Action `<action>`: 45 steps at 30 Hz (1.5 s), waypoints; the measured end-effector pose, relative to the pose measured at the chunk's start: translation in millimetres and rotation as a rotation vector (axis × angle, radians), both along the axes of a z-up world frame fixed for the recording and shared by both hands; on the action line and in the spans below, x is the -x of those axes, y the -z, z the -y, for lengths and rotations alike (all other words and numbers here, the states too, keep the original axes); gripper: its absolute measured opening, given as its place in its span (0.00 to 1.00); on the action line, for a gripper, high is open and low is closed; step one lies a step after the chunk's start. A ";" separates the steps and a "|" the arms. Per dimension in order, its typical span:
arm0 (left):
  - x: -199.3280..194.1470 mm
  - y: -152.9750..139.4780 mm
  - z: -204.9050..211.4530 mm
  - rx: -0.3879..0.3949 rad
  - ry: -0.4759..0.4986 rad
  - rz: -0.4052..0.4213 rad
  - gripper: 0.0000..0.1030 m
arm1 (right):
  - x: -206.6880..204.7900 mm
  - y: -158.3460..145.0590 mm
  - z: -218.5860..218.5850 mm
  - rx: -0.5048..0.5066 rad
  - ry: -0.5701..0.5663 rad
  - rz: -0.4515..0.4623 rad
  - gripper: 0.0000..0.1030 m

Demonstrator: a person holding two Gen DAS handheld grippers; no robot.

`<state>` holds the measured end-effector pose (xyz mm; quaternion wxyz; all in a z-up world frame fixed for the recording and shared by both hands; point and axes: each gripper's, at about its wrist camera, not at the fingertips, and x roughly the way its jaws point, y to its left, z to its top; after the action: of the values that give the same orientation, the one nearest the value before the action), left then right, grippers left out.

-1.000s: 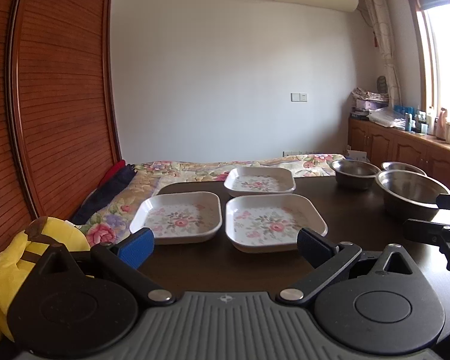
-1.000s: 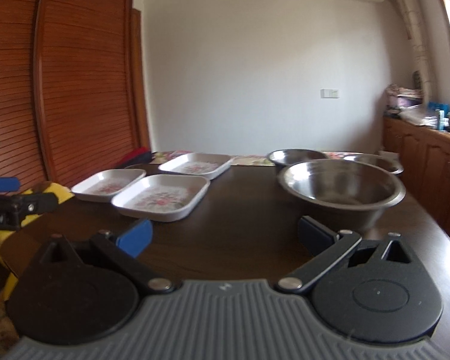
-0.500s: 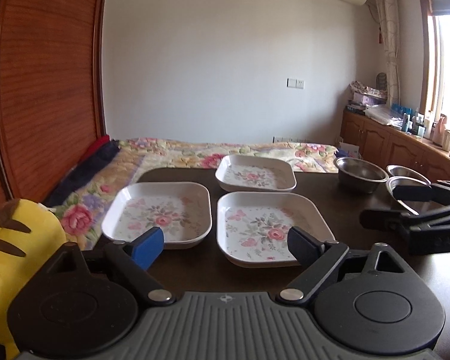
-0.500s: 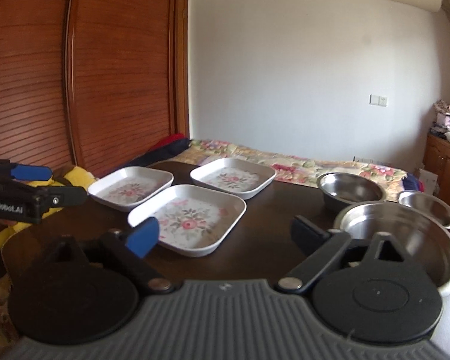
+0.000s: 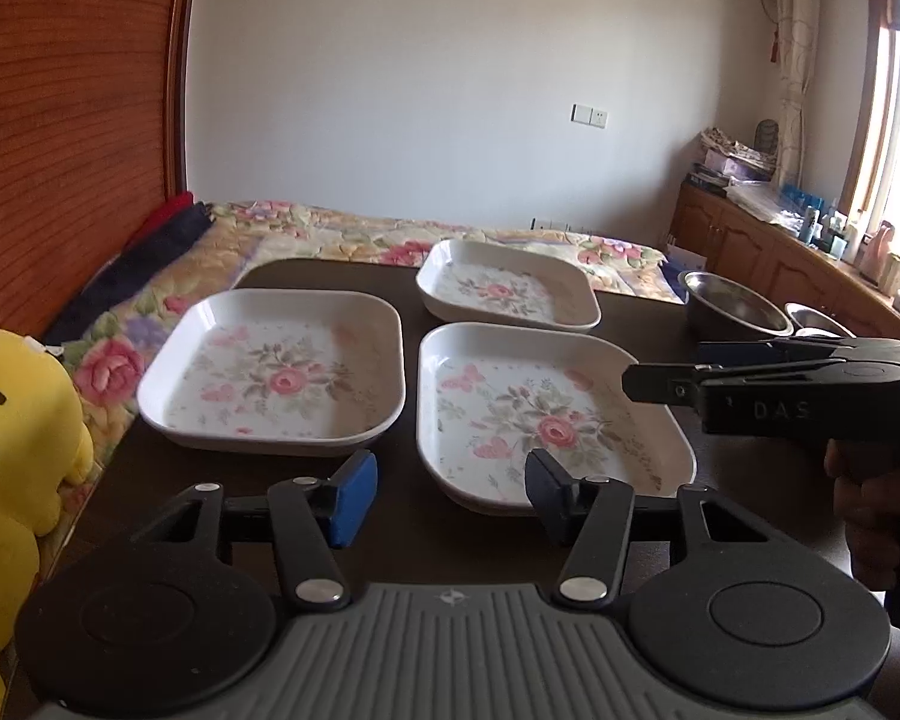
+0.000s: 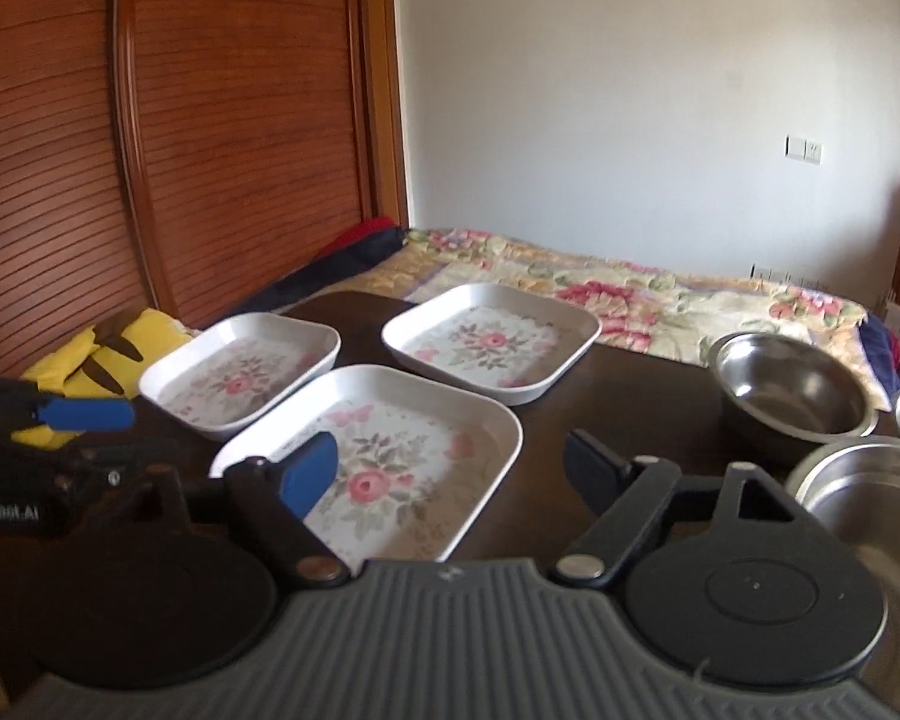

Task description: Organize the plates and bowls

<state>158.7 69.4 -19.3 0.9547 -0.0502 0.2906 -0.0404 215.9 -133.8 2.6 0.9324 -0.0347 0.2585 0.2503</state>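
We bring both claws over the dark table [image 5: 414,300], where three floral plates lie apart: one near left [image 5: 276,372], one near centre [image 5: 546,414], one far [image 5: 504,288]. The left gripper [image 5: 450,489] and right gripper [image 6: 450,471] are closing on nothing. The plates look light, stiff and slick; we would pinch a raised rim. Steel bowls [image 6: 792,390] wait right.

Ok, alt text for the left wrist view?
Three floral plates lie apart on a dark table, with the left gripper closing, empty, before the gap between the near two. The right gripper reaches in over the near-right plate; steel bowls sit beyond.
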 end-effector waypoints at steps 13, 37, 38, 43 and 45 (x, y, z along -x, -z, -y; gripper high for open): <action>-16.0 7.7 -5.9 0.035 0.028 -0.054 0.35 | -38.1 19.8 -3.6 0.004 0.060 -0.103 0.57; -35.3 15.6 -7.9 0.052 0.010 -0.074 0.20 | -40.2 30.7 -1.8 0.002 0.057 -0.151 0.26; -35.6 15.6 -8.9 0.056 0.008 -0.074 0.19 | -39.3 30.9 -1.3 -0.002 0.056 -0.152 0.26; -33.0 13.8 -9.8 0.053 0.004 -0.069 0.14 | -36.3 31.2 -3.0 0.005 0.065 -0.146 0.20; -30.4 12.5 -9.2 0.057 0.010 -0.063 0.11 | -35.8 31.2 -1.5 -0.008 0.067 -0.152 0.17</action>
<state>189.1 78.5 -31.9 0.9430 -0.0773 0.3197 -0.0517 251.7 -132.3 -28.6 0.9180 -0.0029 0.3286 0.2218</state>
